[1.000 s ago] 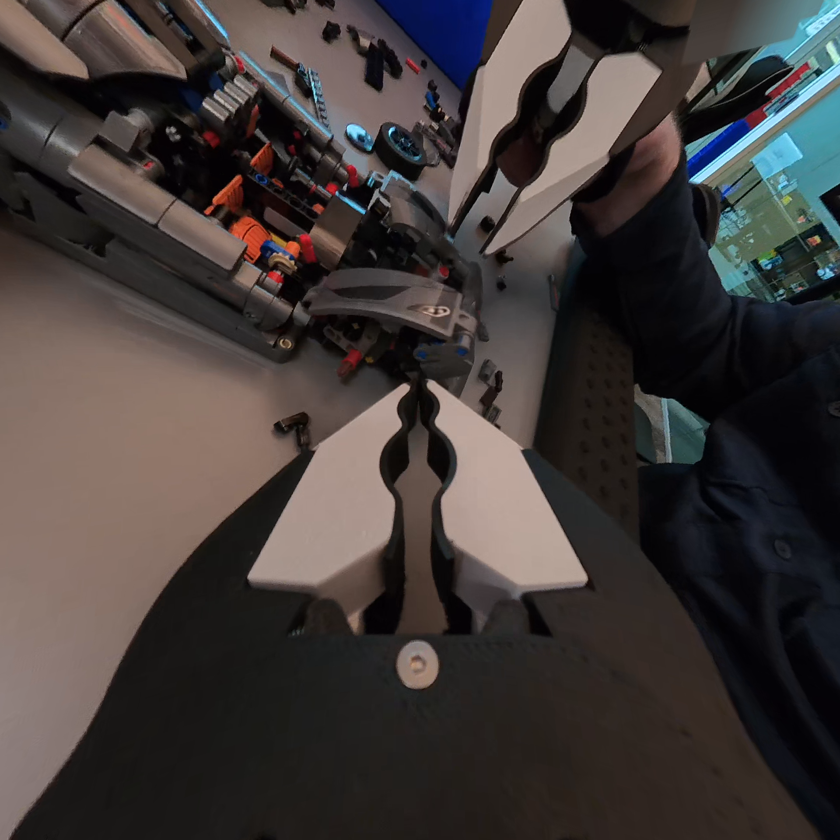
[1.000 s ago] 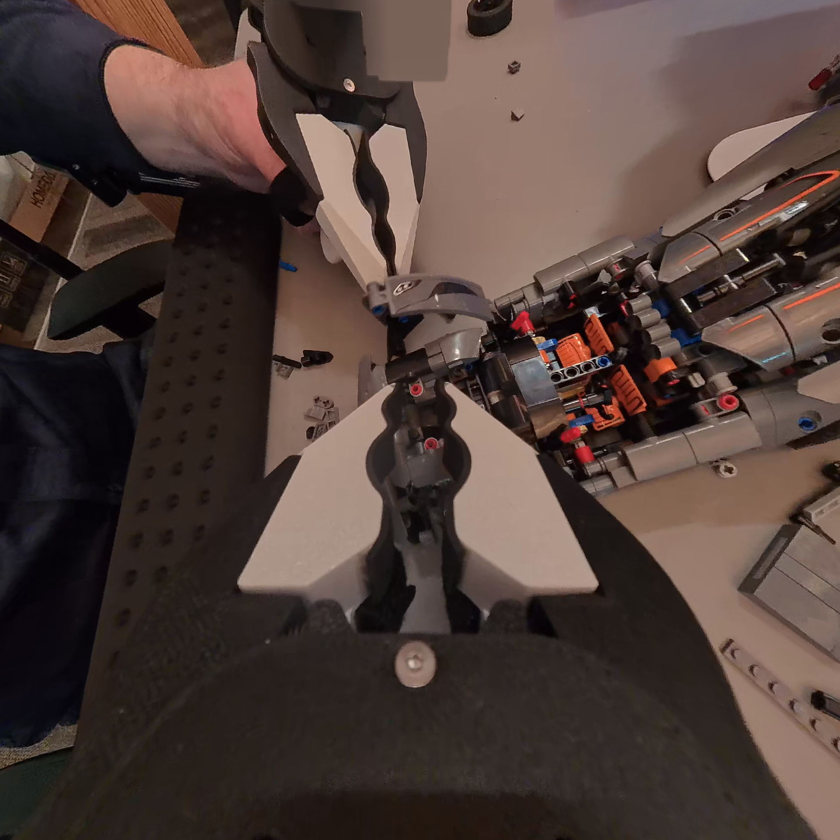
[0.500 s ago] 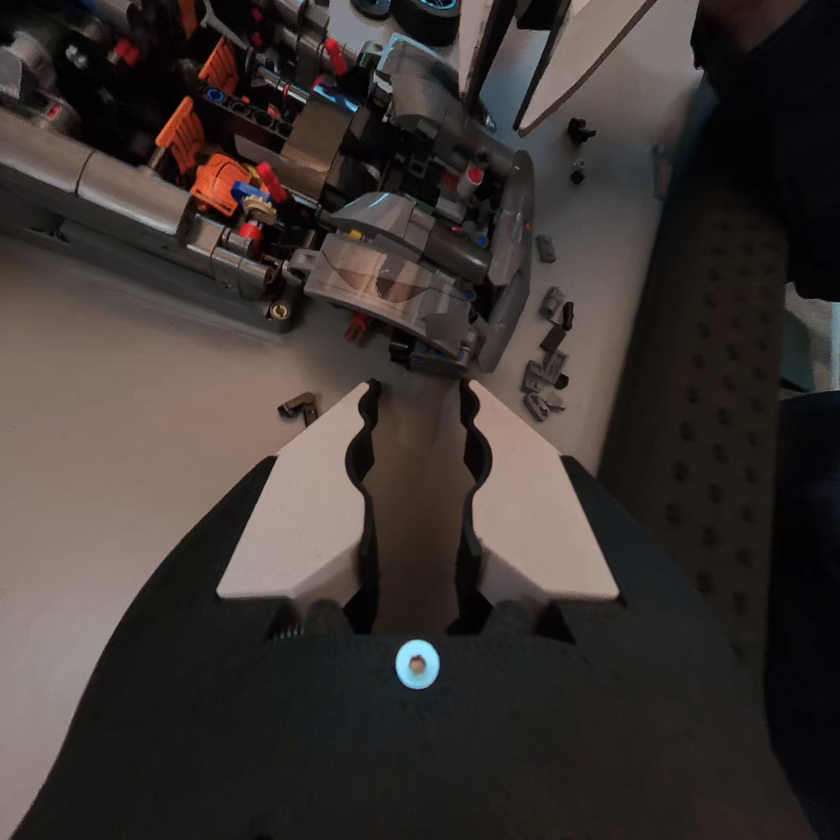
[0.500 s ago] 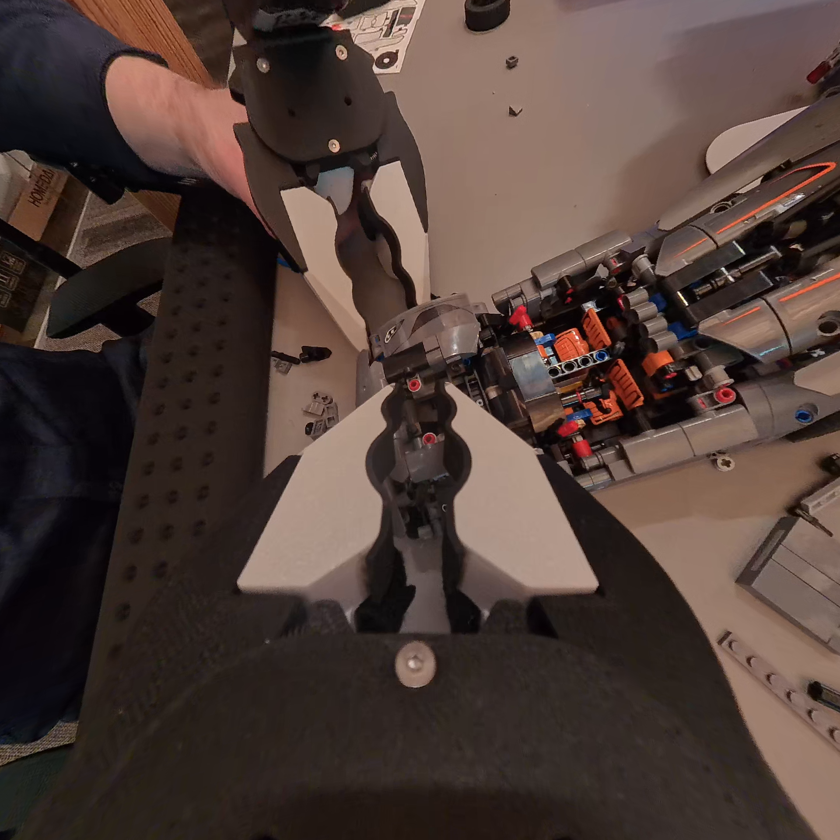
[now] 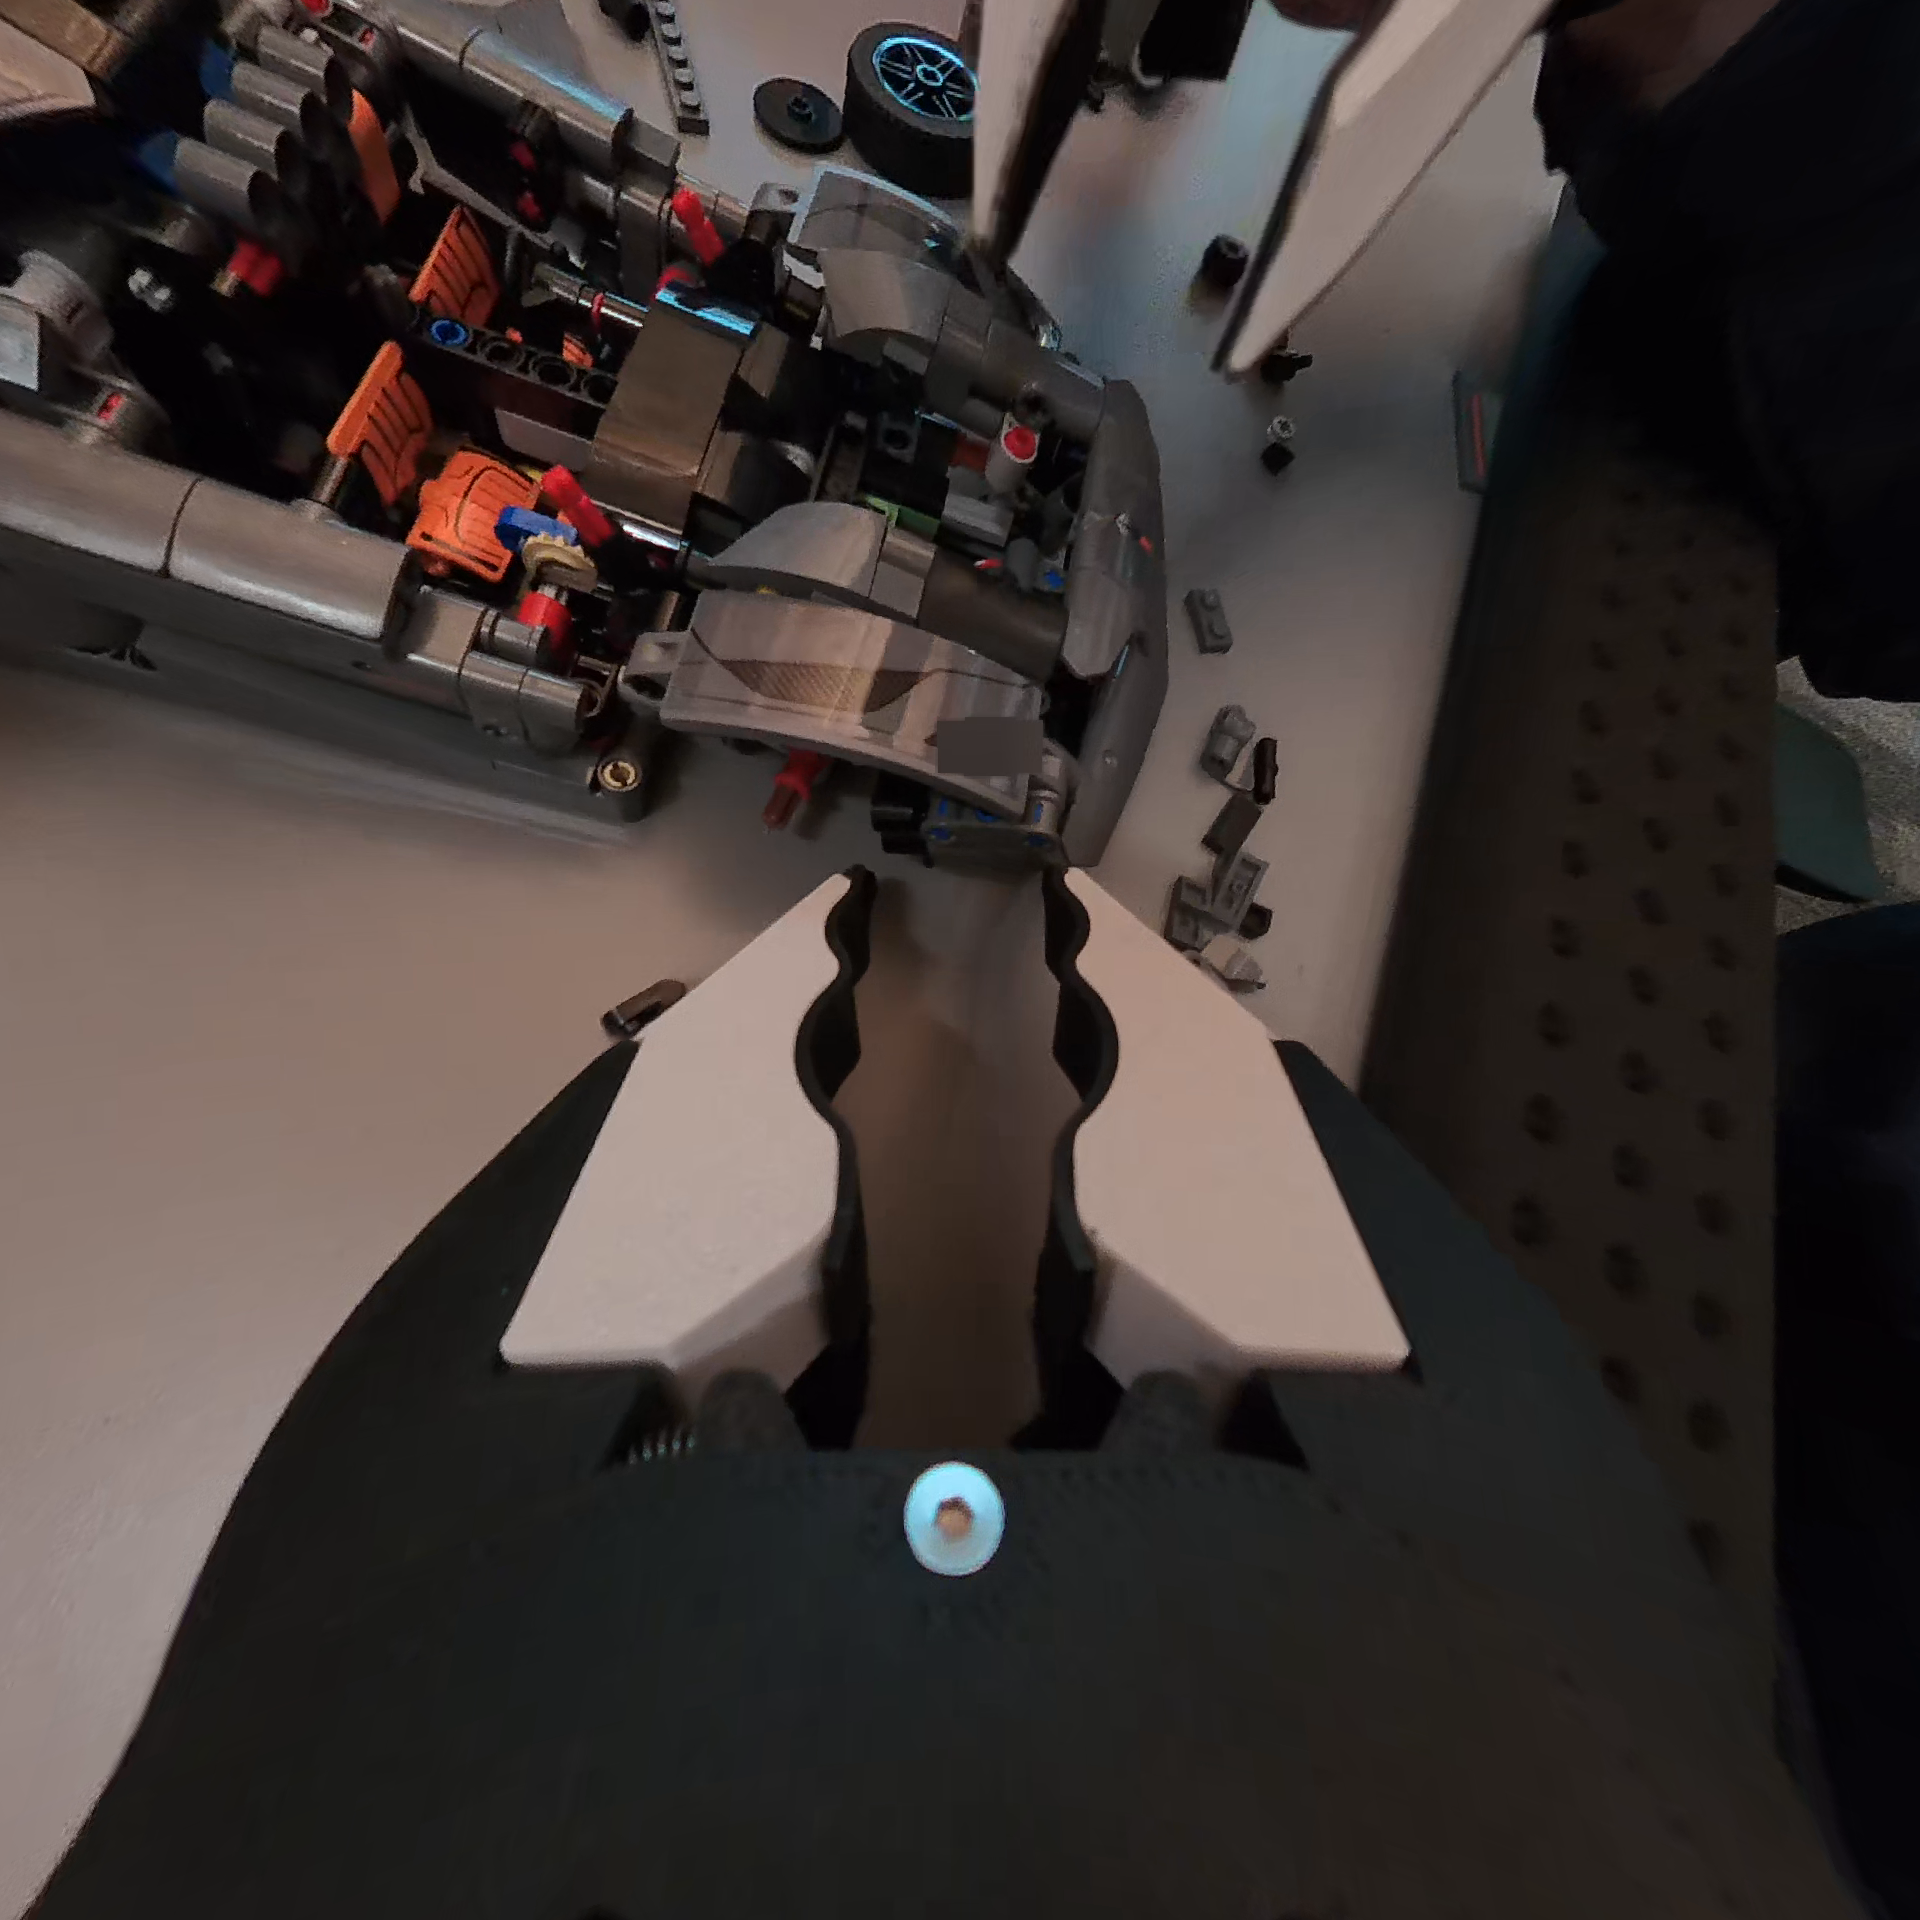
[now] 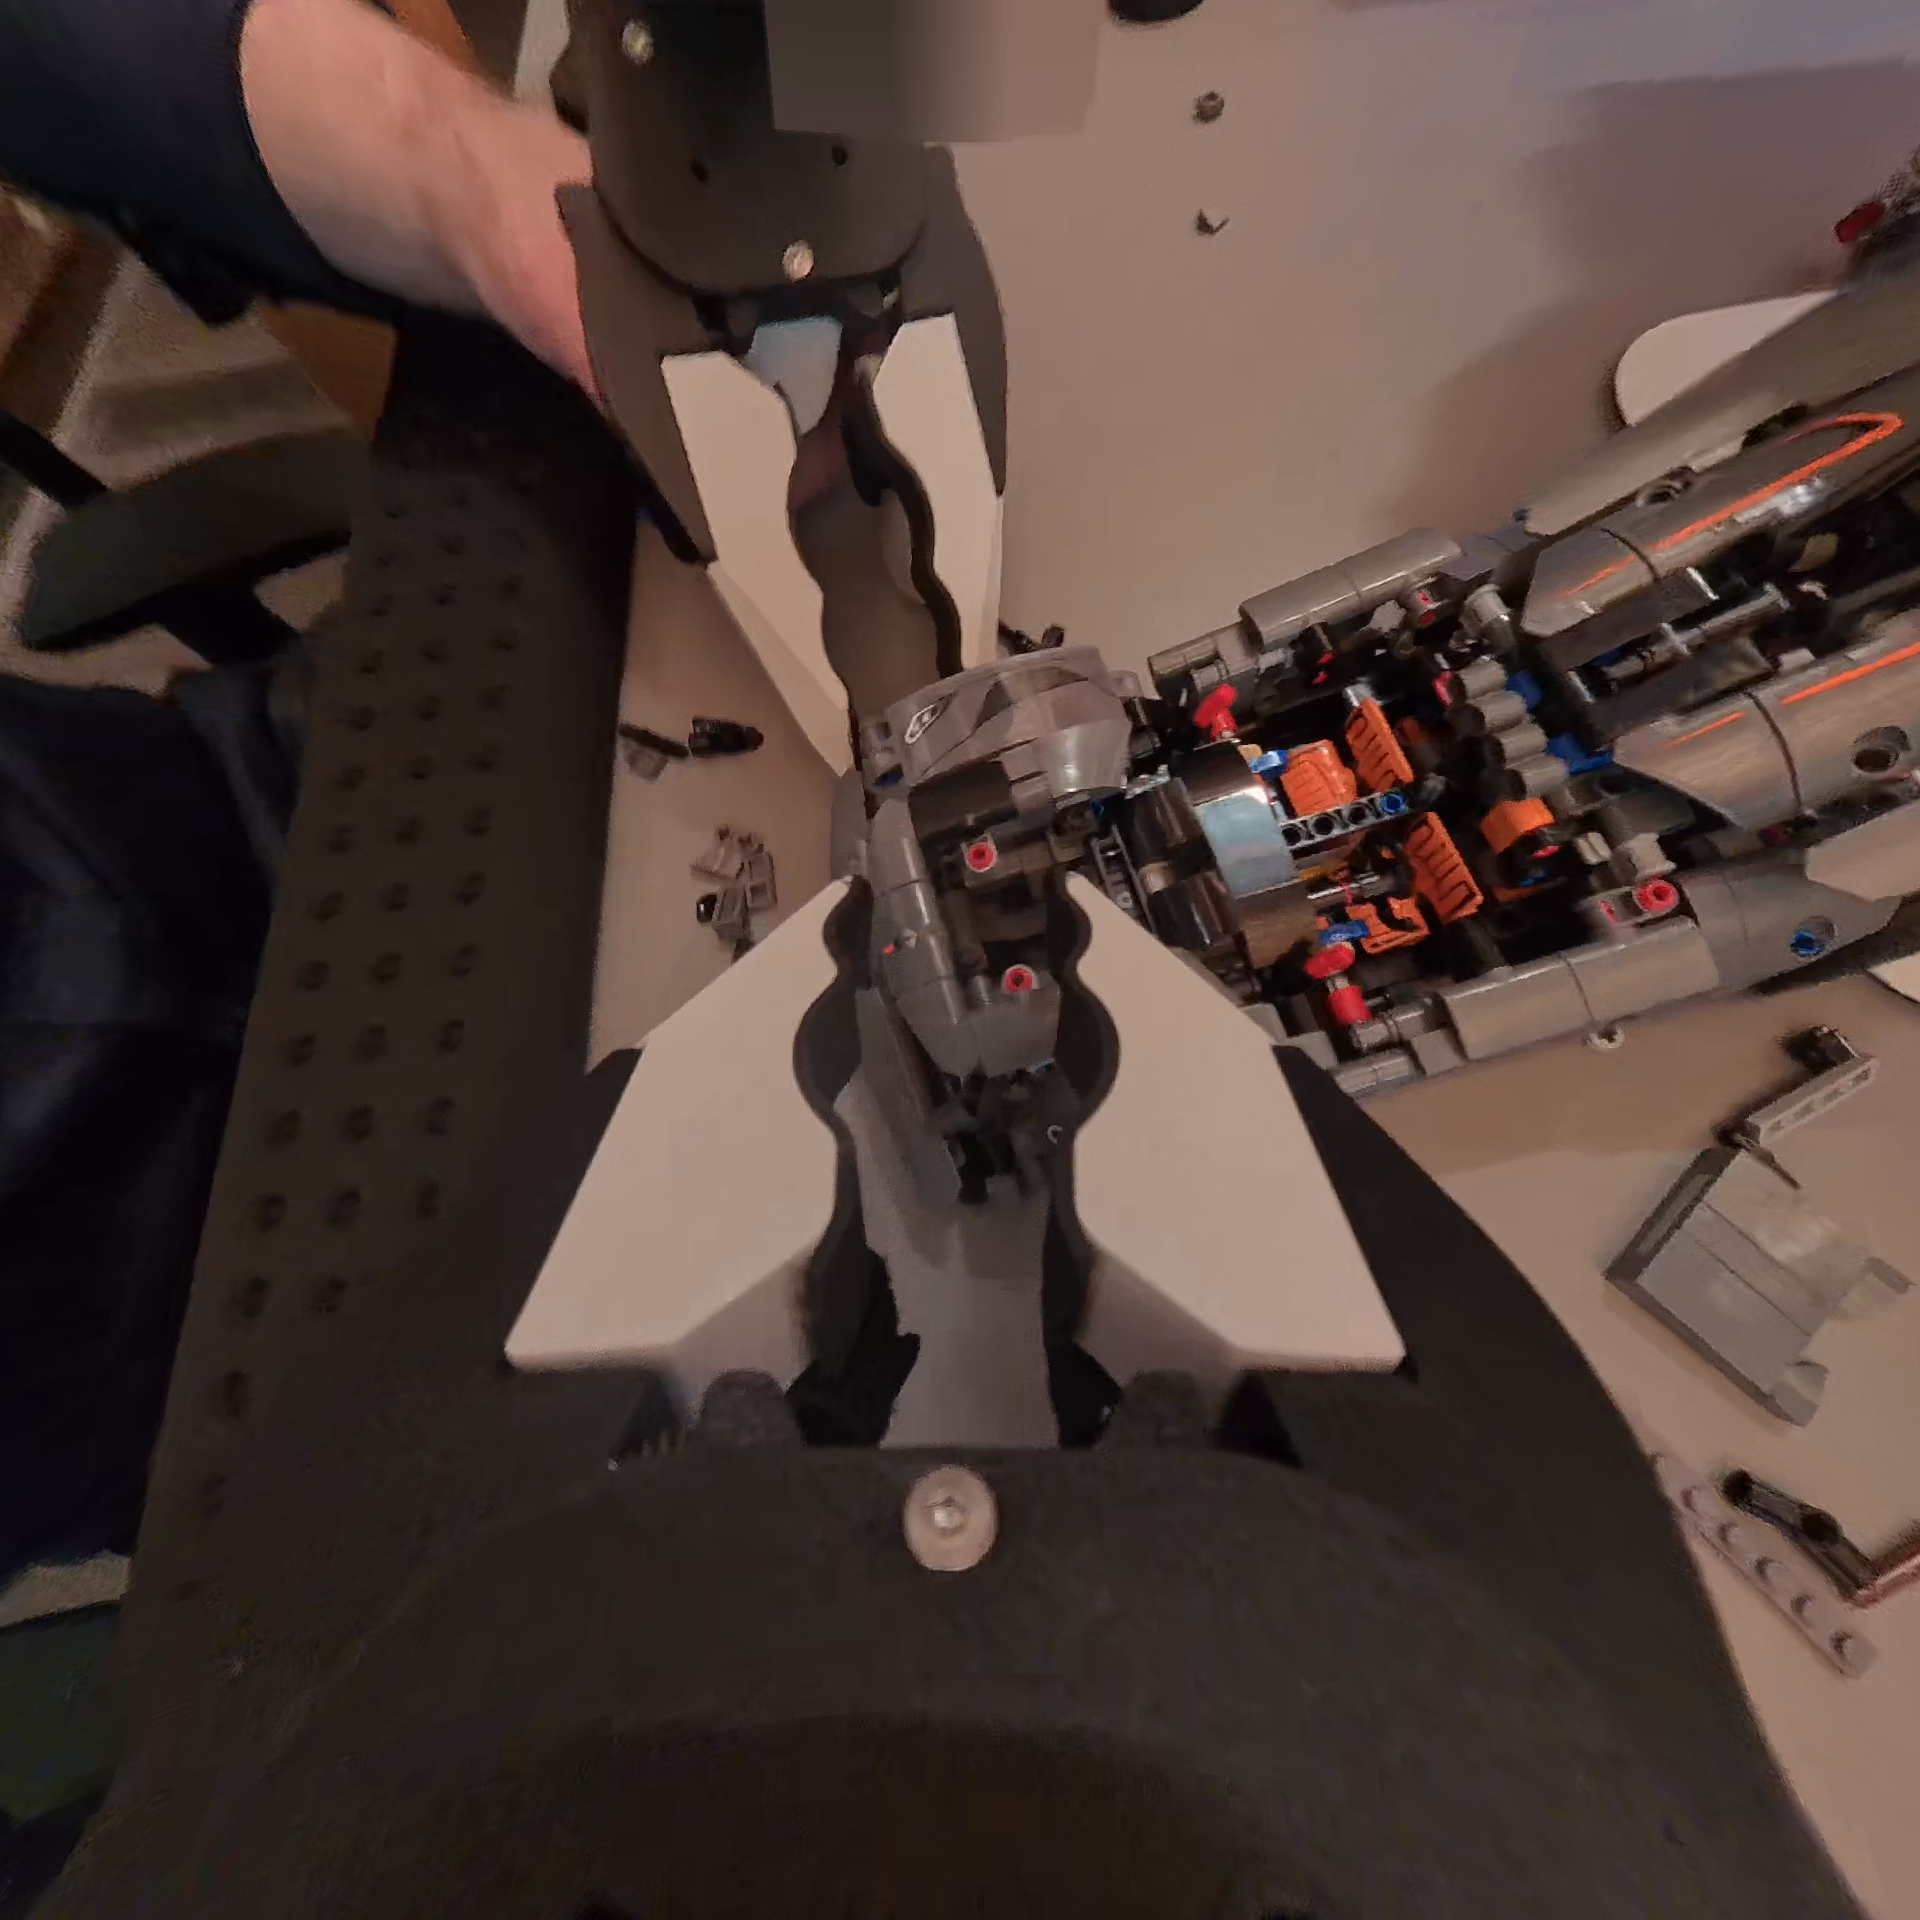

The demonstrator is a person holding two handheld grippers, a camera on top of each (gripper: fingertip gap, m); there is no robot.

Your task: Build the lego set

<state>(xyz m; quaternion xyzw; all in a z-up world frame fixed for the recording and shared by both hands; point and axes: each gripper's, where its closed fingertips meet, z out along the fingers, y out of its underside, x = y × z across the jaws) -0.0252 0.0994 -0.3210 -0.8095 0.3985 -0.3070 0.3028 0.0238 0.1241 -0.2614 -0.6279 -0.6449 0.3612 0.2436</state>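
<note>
The grey, black and orange brick-built car model (image 5: 644, 499) lay on the pale tabletop (image 5: 260, 1039), its curved grey end section (image 6: 997, 727) pointing toward both tools. The left gripper (image 5: 951, 883), white-fingered with black wavy pads, sat just short of that end with its jaws parted wide and only bare tabletop between them. The right gripper (image 6: 961, 894) stood over the same end from the other side, its jaws spread to either side of the model's dark grey nose with red pins (image 6: 977, 997); whether the pads pressed on it could not be told. In the right wrist view, the left gripper's tips sat at the curved grey fender panel.

The model showed long grey tube-like side panels, orange ribbed pieces and red and blue pins in an open middle bay. A black wheel with a blue-lit rim (image 5: 909, 94) lay beyond it, and small dark grey loose pieces (image 5: 1226, 831) lay scattered beside a black perforated foam strip (image 5: 1621, 831).
</note>
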